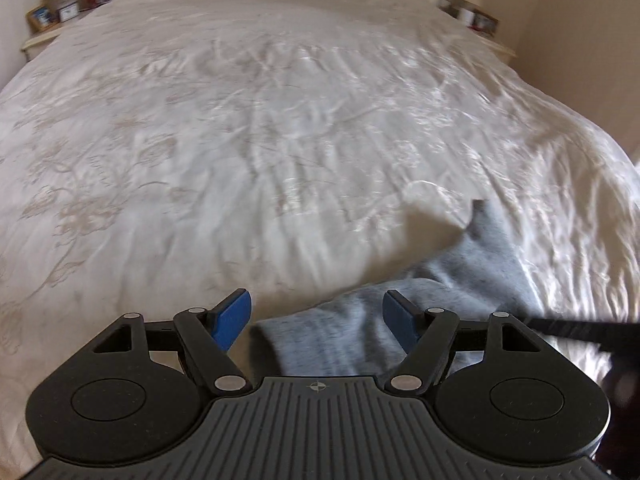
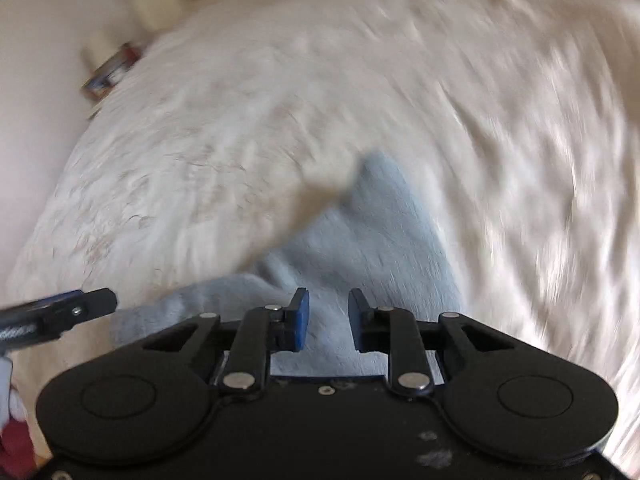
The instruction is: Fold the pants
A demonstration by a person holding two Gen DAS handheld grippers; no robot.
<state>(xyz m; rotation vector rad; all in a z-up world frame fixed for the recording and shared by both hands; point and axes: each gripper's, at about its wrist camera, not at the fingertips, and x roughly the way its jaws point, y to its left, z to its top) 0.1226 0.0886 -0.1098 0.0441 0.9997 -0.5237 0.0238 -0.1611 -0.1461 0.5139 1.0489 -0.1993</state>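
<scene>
Grey pants [image 1: 400, 312] lie rumpled on the near right part of the white bed cover [image 1: 240, 140], one end rising to a point [image 1: 480, 216]. My left gripper [image 1: 316, 316] hovers over them, open wide, its blue pads [image 1: 234, 316] clear of the cloth. In the blurred right wrist view the pants [image 2: 384, 232] spread out ahead. My right gripper [image 2: 328, 320] sits low over them, jaws a narrow gap apart with grey cloth showing in the gap. A finger of the left gripper [image 2: 96, 302] pokes in from the left.
The patterned white cover [image 2: 200, 140] fills most of both views. Bedside tables with a lamp and photo frames [image 1: 52, 16] stand at the far left and far right [image 1: 472, 16]. A cream headboard and walls close off the back.
</scene>
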